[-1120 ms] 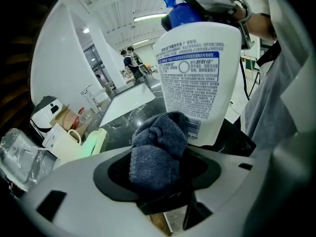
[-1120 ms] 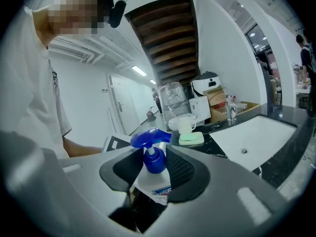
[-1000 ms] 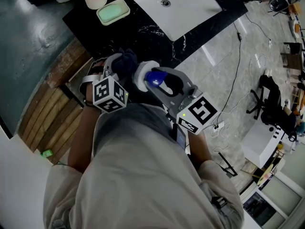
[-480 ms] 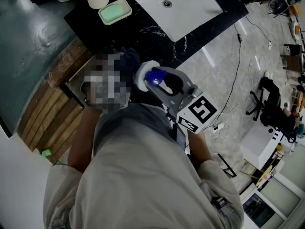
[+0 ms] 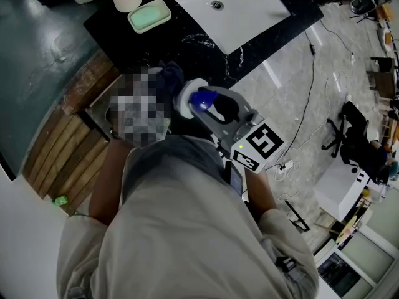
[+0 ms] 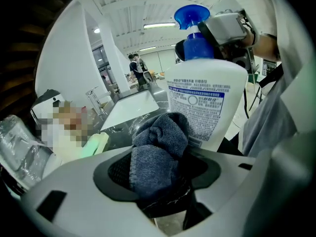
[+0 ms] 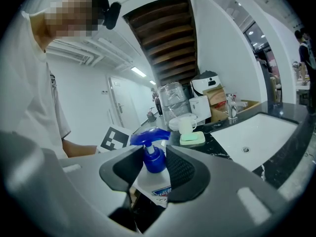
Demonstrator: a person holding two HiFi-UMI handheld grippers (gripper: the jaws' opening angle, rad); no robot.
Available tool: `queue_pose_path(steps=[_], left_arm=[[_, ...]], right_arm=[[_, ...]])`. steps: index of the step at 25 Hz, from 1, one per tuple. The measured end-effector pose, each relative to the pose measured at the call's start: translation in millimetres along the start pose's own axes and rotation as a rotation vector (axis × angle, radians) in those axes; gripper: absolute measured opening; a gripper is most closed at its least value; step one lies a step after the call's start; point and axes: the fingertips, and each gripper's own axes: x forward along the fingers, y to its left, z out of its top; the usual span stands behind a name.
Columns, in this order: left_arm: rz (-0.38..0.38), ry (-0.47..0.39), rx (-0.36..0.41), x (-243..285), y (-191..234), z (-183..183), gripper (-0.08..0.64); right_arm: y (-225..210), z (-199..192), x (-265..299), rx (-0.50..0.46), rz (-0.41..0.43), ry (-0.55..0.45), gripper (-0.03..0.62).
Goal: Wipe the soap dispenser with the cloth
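You hold the soap dispenser [image 6: 228, 113] clear of the table [image 5: 128, 42], in front of your chest and short of the white sink [image 5: 249, 11] at the top of the head view. Your right claw [image 7: 155, 166] is closed on the narrow neck under the blue pump [image 7: 150, 138], one pad on each side, and it carries the bottle alone. Your left claw [image 6: 160, 171] is clamped on a bunched dark blue cloth [image 6: 159, 142], whose free end sticks out past the pads.

In the left gripper view the bottle fills the upper right of the frame, just ahead of the left claw and a little to its right. The tip of the cloth appears to rest against the lower left corner of the printed label [image 6: 195, 100].

The bottle's long axis runs nearly straight up that frame, with the pump at the top edge and the base hidden behind the claw's body at the bottom. By my reading the wipe turns on that line: your left hand is the working one and already the nearer. Its stroke probably wants to travel up the frame along the label towards the pump, while your right hand only steadies the neck. How hard the cloth presses cannot be told.
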Motion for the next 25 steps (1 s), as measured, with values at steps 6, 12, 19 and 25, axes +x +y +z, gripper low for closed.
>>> queue_pose_path(steps=[6, 12, 19, 25], left_arm=[[-0.010, -0.030, -0.034, -4, 2, 5, 0.249], [-0.029, -0.073, -0.088, -11, 4, 11, 0.249], [-0.028, -0.100, -0.099, -16, 7, 16, 0.249], [-0.024, -0.125, -0.105, -23, 10, 24, 0.249]], right_arm=[[1, 0, 1, 0.000, 0.009, -0.003, 0.138], [2, 0, 2, 0.001, 0.011, 0.001, 0.138], [1, 0, 5, 0.004, 0.011, 0.012, 0.138], [2, 1, 6, 0.005, 0.012, 0.013, 0.138]])
